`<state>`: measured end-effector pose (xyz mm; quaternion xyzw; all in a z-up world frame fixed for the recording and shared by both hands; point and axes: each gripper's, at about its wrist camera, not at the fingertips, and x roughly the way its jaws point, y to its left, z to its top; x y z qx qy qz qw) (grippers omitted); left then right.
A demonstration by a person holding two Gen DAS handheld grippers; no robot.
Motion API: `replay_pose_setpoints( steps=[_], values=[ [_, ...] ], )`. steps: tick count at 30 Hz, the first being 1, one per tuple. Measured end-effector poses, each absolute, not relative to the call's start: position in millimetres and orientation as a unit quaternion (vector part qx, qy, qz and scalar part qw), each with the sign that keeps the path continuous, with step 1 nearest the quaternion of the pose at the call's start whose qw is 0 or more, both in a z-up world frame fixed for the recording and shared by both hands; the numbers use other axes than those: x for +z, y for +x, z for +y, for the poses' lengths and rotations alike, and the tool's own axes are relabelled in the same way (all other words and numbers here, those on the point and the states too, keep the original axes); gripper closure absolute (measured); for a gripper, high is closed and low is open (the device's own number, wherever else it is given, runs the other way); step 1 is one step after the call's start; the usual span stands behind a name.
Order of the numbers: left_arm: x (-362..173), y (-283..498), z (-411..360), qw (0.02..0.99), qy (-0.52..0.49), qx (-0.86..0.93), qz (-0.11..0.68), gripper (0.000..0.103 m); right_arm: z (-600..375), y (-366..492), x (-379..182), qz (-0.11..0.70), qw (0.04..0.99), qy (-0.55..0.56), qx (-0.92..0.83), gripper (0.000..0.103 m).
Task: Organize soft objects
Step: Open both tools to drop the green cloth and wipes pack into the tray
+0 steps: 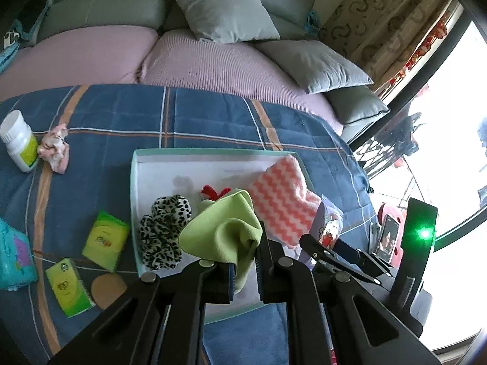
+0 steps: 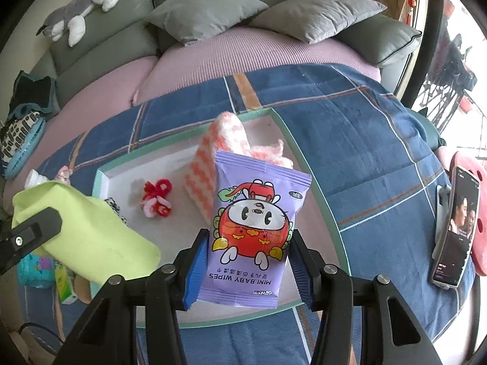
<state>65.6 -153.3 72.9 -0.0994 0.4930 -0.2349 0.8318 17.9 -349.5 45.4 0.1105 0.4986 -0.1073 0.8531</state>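
Note:
My left gripper [image 1: 247, 269] is shut on a lime green cloth [image 1: 223, 231] and holds it above the white tray [image 1: 158, 164]; the cloth also shows in the right wrist view [image 2: 88, 231]. My right gripper [image 2: 246, 269] is shut on a purple pack of baby wipes [image 2: 254, 228] over the tray's near right part [image 2: 307, 158]. In the tray lie a pink zigzag towel [image 1: 284, 200], a leopard scrunchie [image 1: 164, 228] and a red yarn knot [image 2: 156, 199].
On the blue plaid blanket [image 1: 213, 121] left of the tray lie a white pill bottle [image 1: 18, 140], a pink scrunchie [image 1: 54, 147], two green tissue packs [image 1: 105, 243], a teal pack [image 1: 13, 255] and a round tan pad [image 1: 108, 286]. A phone [image 2: 455, 228] stands at the right. Grey pillows [image 1: 225, 9] lie behind.

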Motion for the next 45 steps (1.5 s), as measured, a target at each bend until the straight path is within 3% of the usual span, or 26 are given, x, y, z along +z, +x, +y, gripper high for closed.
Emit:
replay_pose_setpoints(
  steps=[13,16,19,21,30,45],
  values=[
    [-1.6,84.4,-142.8,0.786,-0.154,-0.196,0.566,0.090,-351.9,26.1,25.6,0.526,0.837,0.107,-0.109,0.049],
    [-6.1,84.0,-140.4,0.784,-0.152,-0.188,0.571,0.083,-350.5,26.6,22.9,0.528,0.836,0.102,-0.108,0.048],
    [-2.8,82.3,-137.9,0.786,-0.147,-0.186,0.570,0.065,-349.6,26.3,24.5,0.527,0.837,0.096,-0.110,0.047],
    [2.8,80.6,-137.4,0.791,-0.138,-0.186,0.567,0.047,-349.2,25.4,29.0,0.523,0.840,0.093,-0.114,0.042],
    [37.0,75.2,-126.3,0.838,-0.074,-0.145,0.521,0.011,-343.1,21.6,50.1,0.492,0.861,0.067,-0.114,0.002],
    [49.0,73.6,-97.1,0.879,-0.031,-0.080,0.470,0.009,-332.6,19.8,55.6,0.481,0.869,0.061,-0.099,0.000]
  ],
)
